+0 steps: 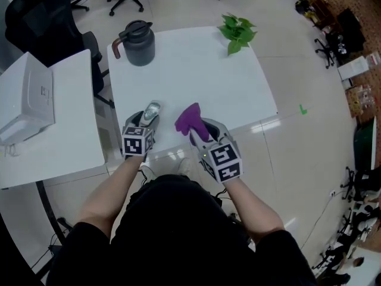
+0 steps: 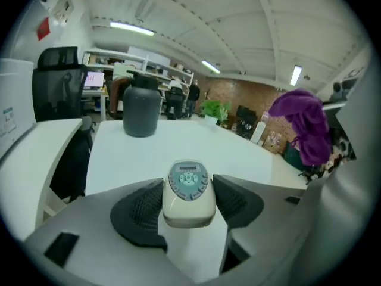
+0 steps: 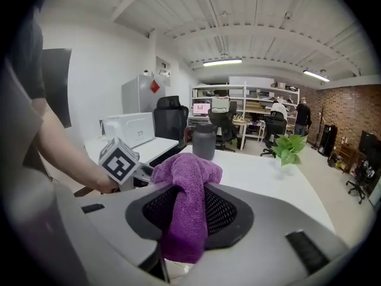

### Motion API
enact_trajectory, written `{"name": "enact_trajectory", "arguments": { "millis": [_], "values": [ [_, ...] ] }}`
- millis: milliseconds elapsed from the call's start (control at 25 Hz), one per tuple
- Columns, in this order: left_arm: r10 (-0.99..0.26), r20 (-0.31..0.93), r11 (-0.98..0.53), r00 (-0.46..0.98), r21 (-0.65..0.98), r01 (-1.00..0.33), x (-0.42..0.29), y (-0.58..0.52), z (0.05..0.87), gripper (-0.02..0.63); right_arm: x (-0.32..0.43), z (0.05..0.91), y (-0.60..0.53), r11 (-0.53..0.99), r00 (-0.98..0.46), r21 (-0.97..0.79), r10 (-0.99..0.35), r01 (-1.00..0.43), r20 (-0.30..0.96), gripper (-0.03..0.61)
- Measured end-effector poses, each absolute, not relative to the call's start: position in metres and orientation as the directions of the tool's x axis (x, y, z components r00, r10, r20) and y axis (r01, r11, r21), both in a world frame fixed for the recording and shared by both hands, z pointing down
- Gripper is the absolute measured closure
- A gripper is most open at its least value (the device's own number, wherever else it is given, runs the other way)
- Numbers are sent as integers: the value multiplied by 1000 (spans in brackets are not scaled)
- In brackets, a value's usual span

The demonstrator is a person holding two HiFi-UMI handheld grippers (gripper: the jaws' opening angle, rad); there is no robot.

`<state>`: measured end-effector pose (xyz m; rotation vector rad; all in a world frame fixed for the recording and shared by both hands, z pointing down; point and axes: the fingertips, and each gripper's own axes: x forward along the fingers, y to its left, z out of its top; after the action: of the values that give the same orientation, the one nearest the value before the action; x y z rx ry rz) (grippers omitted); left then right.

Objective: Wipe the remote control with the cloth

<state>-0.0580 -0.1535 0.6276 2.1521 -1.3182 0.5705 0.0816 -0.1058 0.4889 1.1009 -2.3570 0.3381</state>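
While our left hand-held gripper (image 1: 146, 123) clamps the remote control (image 2: 188, 183) by its two long sides, our right hand-held gripper (image 1: 205, 130) is clenched on a purple cloth (image 3: 184, 183). The two are held side by side, apart, at the near edge of the white worktop (image 1: 196, 70).

The wipe, as we judge it, calls for the bunched fold standing above the right jaws to be brought across onto the remote's button face. The left grip should be kept steady and the strokes run lengthwise and light, so the smooth casing does not slip from the pads. The sides under the pads cannot be reached in this hold and would need a fresh grasp.

The remote control is a rounded cream body with a grey-blue face carrying a small display and a ring of buttons. That face is turned up, and one end juts out beyond the jaws. The cloth looks like a soft terry, with a tail hanging below the jaws.

Farther back on the worktop stand a dark grey jug (image 1: 138, 42) and a green plant (image 1: 237, 31), both well apart from the work.
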Motion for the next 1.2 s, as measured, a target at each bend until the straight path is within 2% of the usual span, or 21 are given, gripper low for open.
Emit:
{"name": "enact_trajectory", "arguments": {
  "millis": [200,480,560,720,1200],
  "values": [
    [-626,687,-361,370,165,-918,-44,-159,667,364,93,511,-99,655,-533,-17,-599,-755,597,451],
    [-613,733,-312,295,118,-943,-44,-158,692,359,105,546,-105,669,-509,-18,-547,-743,664,451],
    [-610,737,-310,292,118,-943,-42,-158,693,354,105,557,-111,671,-501,-19,-534,-741,681,451],
    [-603,738,-305,303,138,-942,-40,-154,689,299,105,581,-126,673,-480,-19,-507,-740,716,449],
    [-648,703,-280,295,141,-950,-61,-112,650,299,96,682,-166,688,-375,17,-416,-725,828,424]
  ]
}}
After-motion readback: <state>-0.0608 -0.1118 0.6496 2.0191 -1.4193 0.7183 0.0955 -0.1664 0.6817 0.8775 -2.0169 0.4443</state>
